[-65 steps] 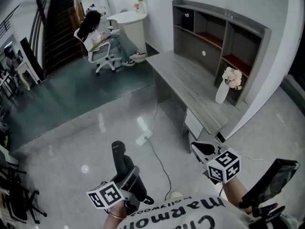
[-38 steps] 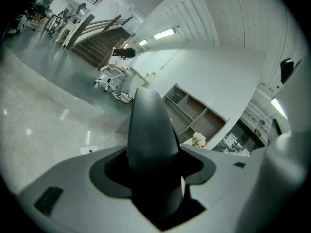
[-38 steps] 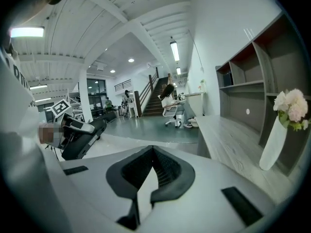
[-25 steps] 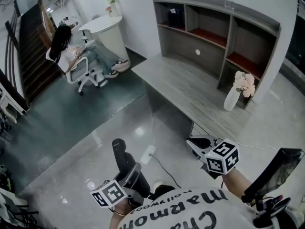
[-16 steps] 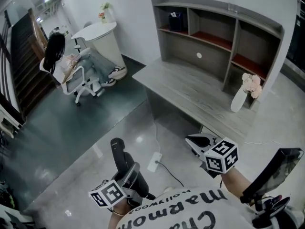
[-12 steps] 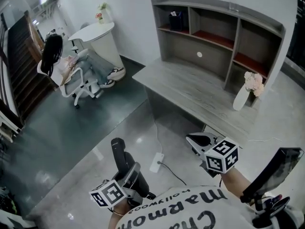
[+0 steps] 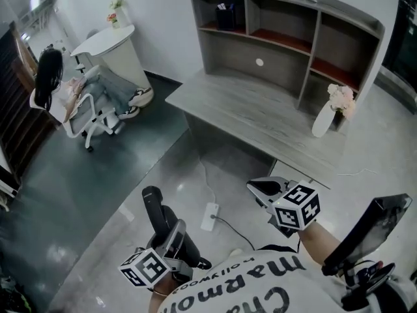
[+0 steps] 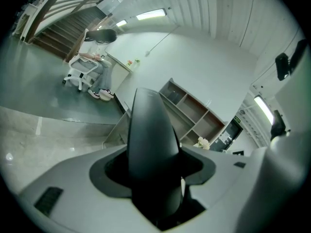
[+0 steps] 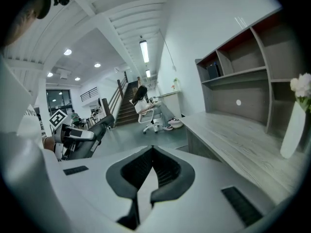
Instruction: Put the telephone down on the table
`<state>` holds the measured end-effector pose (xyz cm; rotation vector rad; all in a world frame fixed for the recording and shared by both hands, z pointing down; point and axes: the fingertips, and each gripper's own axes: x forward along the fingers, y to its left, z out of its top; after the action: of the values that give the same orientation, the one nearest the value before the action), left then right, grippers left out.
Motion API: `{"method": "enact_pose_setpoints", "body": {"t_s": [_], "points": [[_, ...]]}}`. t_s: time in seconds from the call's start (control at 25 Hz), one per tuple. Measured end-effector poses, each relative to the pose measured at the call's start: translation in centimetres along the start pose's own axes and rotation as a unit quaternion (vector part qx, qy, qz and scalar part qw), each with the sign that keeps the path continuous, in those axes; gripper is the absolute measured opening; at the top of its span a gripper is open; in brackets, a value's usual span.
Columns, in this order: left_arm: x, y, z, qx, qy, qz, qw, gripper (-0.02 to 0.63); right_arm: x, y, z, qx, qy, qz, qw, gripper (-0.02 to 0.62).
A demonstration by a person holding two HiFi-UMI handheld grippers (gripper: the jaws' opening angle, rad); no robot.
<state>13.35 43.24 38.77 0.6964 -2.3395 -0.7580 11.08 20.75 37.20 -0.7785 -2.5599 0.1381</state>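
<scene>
A black telephone handset [image 7: 154, 211] stands up out of my left gripper [image 7: 172, 236], which is shut on its lower part. In the left gripper view the handset [image 8: 149, 144] fills the middle between the jaws and hides most of what lies ahead. The grey wooden table [image 7: 260, 119] stands ahead and to the right, apart from both grippers. My right gripper [image 7: 255, 188] hovers just short of the table's near edge; its pads [image 9: 152, 151] meet with nothing between them. Low in the right gripper view, the table [image 9: 233, 140] runs along the right side.
A grey shelf unit [image 7: 280, 25] sits at the table's back, with a white vase of flowers [image 7: 324, 118] at its right end. A power strip [image 7: 208, 215] and cable lie on the floor. A person sits on a white chair [image 7: 65, 103] far left. A black device [image 7: 365, 240] stands at lower right.
The table and shelf have slid left and a little nearer in the head view. Both grippers keep the same pose, and the handset stays in the left one.
</scene>
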Motion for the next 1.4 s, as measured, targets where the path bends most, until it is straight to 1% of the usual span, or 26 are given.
{"method": "enact_pose_setpoints", "body": {"t_s": [0.12,0.2,0.28,0.4,0.52,0.68,0.8,0.96,1.08,1.24,1.4], "points": [[0.7,0.7,-0.1,0.007,0.016,0.001,0.9998,0.273,0.5,0.1,-0.5,0.004,0.011,-0.002,1.0,0.006],[1.3,0.4,0.0,0.018,0.028,-0.005,0.9994,0.273,0.4,0.0,-0.8,0.002,0.02,-0.007,1.0,0.006],[1.9,-0.1,0.3,0.023,0.031,-0.013,0.9992,0.273,0.4,-0.4,-1.1,0.004,0.025,-0.013,1.0,0.006],[3.0,-0.5,0.6,0.027,0.028,-0.02,0.999,0.273,1.1,-1.2,-1.2,0.023,0.021,-0.015,0.999,0.006],[4.5,-0.7,0.4,0.032,0.037,-0.02,0.9986,0.273,1.6,-1.9,-1.0,0.047,0.016,-0.011,0.999,0.006],[6.6,-1.4,0.1,0.019,0.056,-0.036,0.9976,0.273,2.8,-3.0,-0.3,0.05,0.014,-0.008,0.999,0.006],[8.4,-1.3,0.3,0.007,0.076,-0.037,0.9964,0.273,4.0,-4.0,0.5,0.042,0.017,-0.004,0.999,0.006],[11.1,-1.3,1.6,0.016,0.086,-0.03,0.9957,0.273,5.6,-6.8,1.6,0.026,0.024,-0.014,0.999,0.006],[13.3,-1.0,3.0,0.014,0.083,-0.029,0.996,0.273,7.1,-9.5,2.5,0.029,0.026,-0.023,0.999,0.006],[16.5,-1.1,5.1,0.014,0.082,-0.03,0.9961,0.273,9.0,-13.1,4.6,0.028,0.025,-0.029,0.999,0.006],[20.3,-1.5,7.2,0.012,0.085,-0.038,0.9956,0.273,10.4,-17.1,6.2,0.03,0.033,-0.043,0.998,0.006]]}}
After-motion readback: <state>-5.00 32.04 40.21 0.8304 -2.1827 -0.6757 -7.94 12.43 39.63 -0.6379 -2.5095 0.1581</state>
